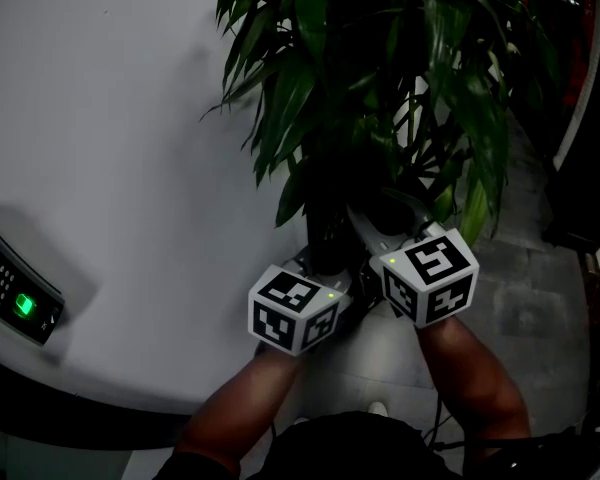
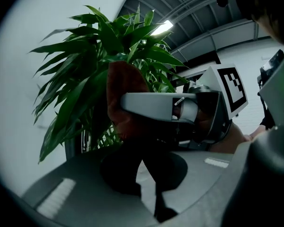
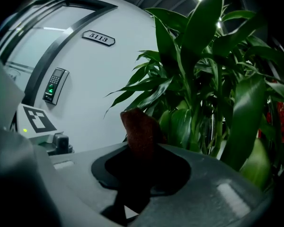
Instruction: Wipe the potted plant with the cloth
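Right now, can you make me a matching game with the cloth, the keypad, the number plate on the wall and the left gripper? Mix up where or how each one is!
Things:
1 cloth
2 keypad
3 number plate
4 left gripper

Place or state:
A on the white wall, showing a green light
B jaws shut
C higher on the wall, reading 5113
D pinched in the right gripper, in front of the potted plant

Pairs: 1-D, 2-A, 3-C, 4-B

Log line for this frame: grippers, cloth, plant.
left gripper: shut | right gripper: shut on cloth | cloth: brown, held up among potted plant leaves | grippers: side by side at the plant
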The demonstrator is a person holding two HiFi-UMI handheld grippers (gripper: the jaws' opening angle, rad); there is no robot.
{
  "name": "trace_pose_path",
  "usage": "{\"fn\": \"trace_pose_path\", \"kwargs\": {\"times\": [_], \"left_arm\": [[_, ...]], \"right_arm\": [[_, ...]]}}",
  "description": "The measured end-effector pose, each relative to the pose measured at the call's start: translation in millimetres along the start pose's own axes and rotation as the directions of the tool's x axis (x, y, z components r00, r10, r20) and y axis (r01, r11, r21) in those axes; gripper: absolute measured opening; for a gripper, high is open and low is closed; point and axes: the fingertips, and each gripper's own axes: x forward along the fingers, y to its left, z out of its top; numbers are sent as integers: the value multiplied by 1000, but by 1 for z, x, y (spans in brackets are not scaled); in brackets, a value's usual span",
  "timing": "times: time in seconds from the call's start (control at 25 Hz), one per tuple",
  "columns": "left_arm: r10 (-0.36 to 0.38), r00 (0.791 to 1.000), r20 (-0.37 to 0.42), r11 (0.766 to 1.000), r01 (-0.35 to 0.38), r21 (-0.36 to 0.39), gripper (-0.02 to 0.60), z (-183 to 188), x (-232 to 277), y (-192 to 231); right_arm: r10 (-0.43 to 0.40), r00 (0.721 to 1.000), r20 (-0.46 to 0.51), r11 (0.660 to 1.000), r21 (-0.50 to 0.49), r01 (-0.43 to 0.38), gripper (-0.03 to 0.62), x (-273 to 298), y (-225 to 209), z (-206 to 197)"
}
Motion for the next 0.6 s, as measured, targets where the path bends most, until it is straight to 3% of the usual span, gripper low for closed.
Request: {"fn": "trace_pose_path", "kwargs": {"times": [0.6], "left_arm": [[30, 999, 15, 999, -30, -11, 25, -5, -4, 8]], "right_arm": [[46, 999, 26, 999, 7, -46, 77, -42, 20, -7]]}}
